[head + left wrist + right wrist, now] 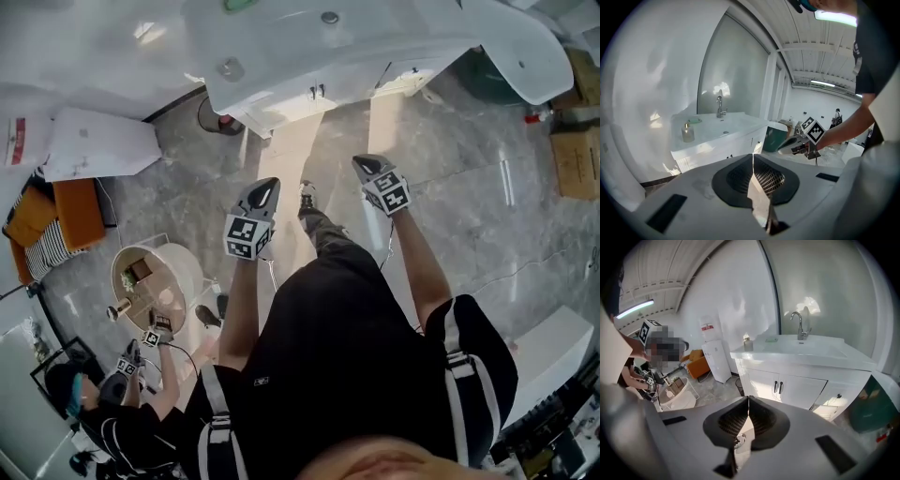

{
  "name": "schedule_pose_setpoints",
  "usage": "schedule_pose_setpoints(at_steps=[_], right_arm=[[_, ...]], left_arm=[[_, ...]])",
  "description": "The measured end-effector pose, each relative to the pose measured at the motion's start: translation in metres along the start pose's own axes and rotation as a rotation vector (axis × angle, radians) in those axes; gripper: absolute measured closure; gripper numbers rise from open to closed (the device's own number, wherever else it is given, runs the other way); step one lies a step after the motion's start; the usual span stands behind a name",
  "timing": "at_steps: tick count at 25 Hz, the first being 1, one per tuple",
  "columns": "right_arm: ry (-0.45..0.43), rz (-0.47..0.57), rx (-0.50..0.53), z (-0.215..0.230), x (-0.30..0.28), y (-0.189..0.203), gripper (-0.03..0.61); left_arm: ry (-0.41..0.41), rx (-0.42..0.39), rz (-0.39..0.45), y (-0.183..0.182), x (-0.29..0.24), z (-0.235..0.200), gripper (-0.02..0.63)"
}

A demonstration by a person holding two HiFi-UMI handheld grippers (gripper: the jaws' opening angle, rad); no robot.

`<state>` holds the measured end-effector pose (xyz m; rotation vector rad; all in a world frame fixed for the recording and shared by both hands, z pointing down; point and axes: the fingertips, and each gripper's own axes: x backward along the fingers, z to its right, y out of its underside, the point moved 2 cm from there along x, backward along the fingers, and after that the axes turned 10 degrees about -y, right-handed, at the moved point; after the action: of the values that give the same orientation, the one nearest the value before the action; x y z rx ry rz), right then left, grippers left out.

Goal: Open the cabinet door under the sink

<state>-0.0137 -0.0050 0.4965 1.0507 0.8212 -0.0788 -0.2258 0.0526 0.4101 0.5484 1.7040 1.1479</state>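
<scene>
**Both claws shut and empty, short of the closed cabinet doors**

Left of the left claw (266,187), on the grey marbled floor (469,178), stands a round white side table (185,279), with a second person (112,408) beside it. The left claw is held out on a straight forearm. Its black ribbed pads (737,178) are pressed together at the tips — nothing is between them. Just to its right and a little further forward, the right claw (367,165) is held the same way, with its checkered cube turned up. Its pads (764,420) also meet edge to edge and grip nothing.

Ahead of both claws, well apart from them, is the glossy white cabinet (754,380) under the sink (806,350). Its two flat doors (804,390) lie shut, and a pair of slim black upright handles (778,387) sit side by side at the seam. On the smooth counter above, a curved chrome tap (799,326) rises behind the basin — a small soap bottle (747,342) stands at the left end.
</scene>
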Motion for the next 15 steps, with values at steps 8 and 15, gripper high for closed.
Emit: schedule_pose_setpoints(at_steps=[8, 15], right_arm=[[0.068, 0.028, -0.081, 0.05, -0.063, -0.008, 0.518], [0.127, 0.056, -0.146, 0.089, -0.123, 0.008, 0.518]], left_arm=[[0.108, -0.028, -0.046, 0.007, -0.06, -0.029, 0.597], [0.167, -0.026, -0.07, 0.026, -0.12, -0.05, 0.597]])
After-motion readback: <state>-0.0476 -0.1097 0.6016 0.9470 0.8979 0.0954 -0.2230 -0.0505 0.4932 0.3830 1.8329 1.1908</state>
